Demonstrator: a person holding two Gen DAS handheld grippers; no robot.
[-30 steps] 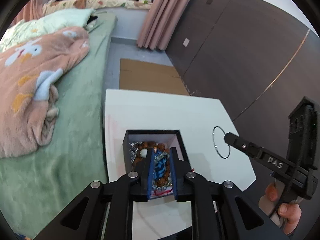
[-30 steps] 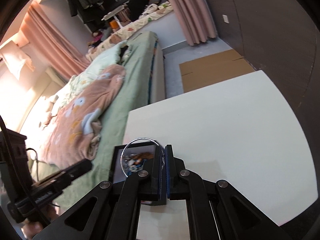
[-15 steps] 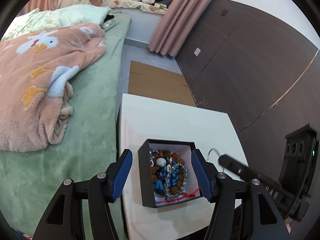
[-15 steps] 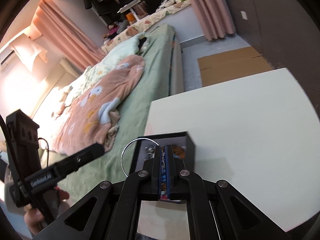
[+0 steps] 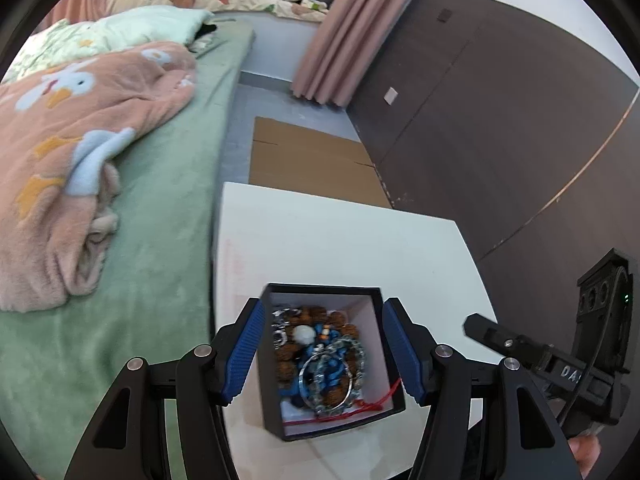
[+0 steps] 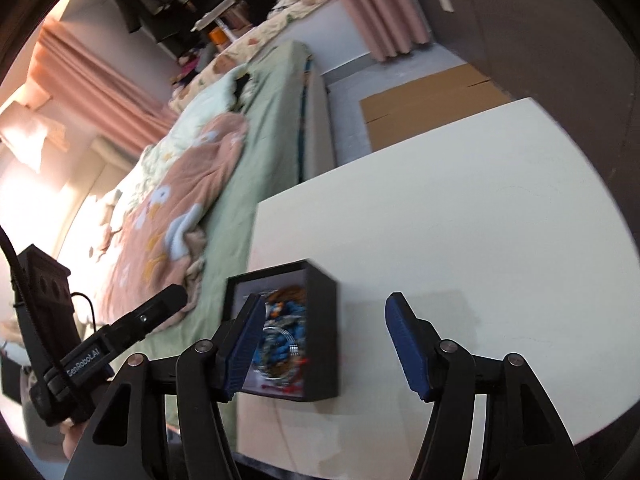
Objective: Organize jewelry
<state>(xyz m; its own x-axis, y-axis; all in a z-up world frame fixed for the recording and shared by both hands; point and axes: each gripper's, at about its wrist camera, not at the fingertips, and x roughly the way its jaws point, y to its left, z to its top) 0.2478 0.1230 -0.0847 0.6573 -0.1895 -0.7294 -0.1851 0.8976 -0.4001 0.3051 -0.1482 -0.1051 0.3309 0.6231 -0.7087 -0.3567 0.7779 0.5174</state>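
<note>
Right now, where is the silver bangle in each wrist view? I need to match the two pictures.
Left wrist view: the silver bangle lies on the beads in the black box, low centre, between the open left claw's fingers.
Right wrist view: blurred; a silvery ring in the box, lower left of centre, is probably it.
Shared landmark: the white table.

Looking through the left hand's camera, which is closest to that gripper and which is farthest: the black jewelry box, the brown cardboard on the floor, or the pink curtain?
1. The black jewelry box, right between the open jaws of the left gripper, on the white table.
2. The cardboard, flat on the floor beyond the table's far edge.
3. The pink curtain, at the back, hanging beside the dark wall.
</note>
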